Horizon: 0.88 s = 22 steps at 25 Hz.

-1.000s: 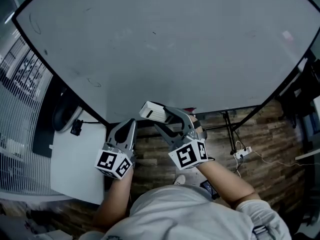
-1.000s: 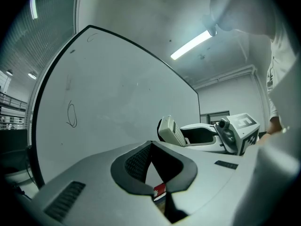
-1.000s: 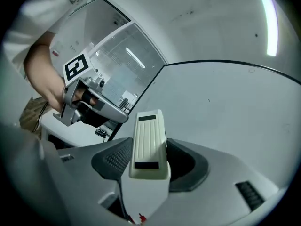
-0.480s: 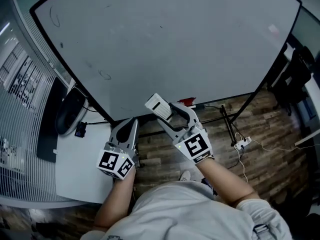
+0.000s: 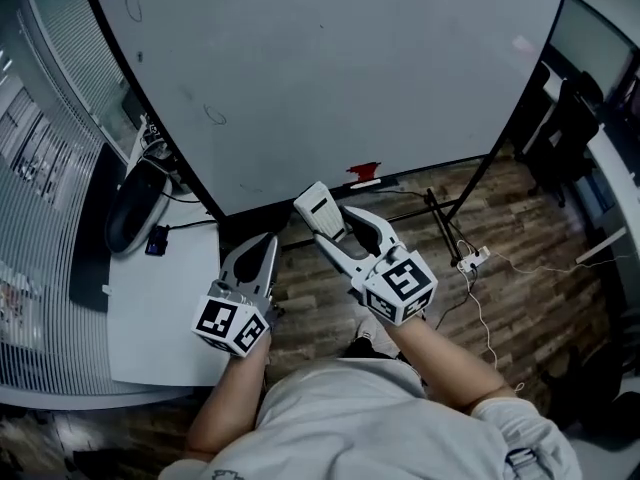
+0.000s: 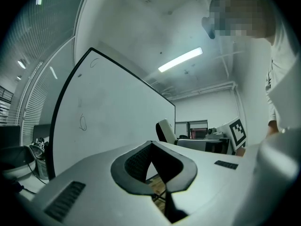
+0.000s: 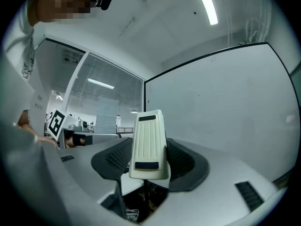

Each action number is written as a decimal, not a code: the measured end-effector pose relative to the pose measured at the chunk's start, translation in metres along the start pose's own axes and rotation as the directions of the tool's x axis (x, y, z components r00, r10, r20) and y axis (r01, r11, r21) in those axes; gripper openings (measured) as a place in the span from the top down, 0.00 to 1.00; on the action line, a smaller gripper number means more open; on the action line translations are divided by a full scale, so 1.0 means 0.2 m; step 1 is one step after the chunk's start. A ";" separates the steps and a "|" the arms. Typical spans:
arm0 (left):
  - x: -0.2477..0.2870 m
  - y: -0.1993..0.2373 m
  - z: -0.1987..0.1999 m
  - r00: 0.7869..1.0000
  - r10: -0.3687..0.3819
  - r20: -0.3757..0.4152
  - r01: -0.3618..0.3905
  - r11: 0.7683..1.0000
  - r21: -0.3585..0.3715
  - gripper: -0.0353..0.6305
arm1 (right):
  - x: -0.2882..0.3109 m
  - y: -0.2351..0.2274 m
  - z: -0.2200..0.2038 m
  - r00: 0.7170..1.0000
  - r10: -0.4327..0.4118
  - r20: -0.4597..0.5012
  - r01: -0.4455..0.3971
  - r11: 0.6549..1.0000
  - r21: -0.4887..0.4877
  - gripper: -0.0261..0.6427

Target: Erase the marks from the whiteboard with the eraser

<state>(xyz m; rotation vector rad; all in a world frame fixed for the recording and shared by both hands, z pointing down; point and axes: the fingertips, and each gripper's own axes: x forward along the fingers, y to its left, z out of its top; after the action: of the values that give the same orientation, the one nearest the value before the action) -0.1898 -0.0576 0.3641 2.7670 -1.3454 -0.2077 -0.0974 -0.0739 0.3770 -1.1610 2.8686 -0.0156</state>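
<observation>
A large whiteboard (image 5: 340,78) on a black stand fills the top of the head view. Faint dark marks show on it: a small loop (image 5: 214,115) at left, a curl (image 5: 131,2) near the top left corner. My right gripper (image 5: 330,223) is shut on a cream eraser (image 5: 320,211), held just below the board's bottom edge. In the right gripper view the eraser (image 7: 148,144) stands upright between the jaws, with the whiteboard (image 7: 225,107) beyond. My left gripper (image 5: 255,258) is shut and holds nothing; the left gripper view has the whiteboard (image 6: 108,121) and a loop mark (image 6: 83,122).
A white desk (image 5: 160,313) lies at lower left, with a dark chair (image 5: 130,213) beside it. A red object (image 5: 363,173) sits on the board's tray. A power strip and cables (image 5: 472,260) lie on the wood floor at right. A black chair (image 5: 565,118) stands at far right.
The head view has drawn back and swung, so the board sits farther up and to the right. My right gripper with the eraser has shifted slightly right; the left has hardly moved.
</observation>
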 end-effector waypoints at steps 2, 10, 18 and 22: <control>-0.07 -0.04 -0.03 1.000 -0.013 -0.006 0.013 1.000 -0.005 0.94 | -0.05 0.08 -0.02 1.000 -0.003 0.002 0.003 1.000 0.017 0.61; -0.26 -0.20 -0.08 1.000 0.006 0.010 -0.006 0.999 -0.034 0.94 | -0.26 0.25 -0.06 1.000 0.019 0.013 -0.019 0.999 0.031 0.61; -0.29 -0.45 -0.10 0.999 0.045 0.016 -0.044 0.998 -0.051 0.94 | -0.52 0.29 -0.07 0.997 0.074 -0.002 -0.073 0.995 0.068 0.61; -0.24 -0.68 -0.13 0.999 0.042 0.000 -0.041 0.998 -0.046 0.94 | -0.73 0.26 -0.08 0.995 0.102 -0.018 -0.100 0.993 0.065 0.61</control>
<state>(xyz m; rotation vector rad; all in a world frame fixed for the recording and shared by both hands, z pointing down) -0.1093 0.0639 0.3791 2.6993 -1.3789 -0.2356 -0.0296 0.0658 0.3969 -1.0098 2.9179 -0.1151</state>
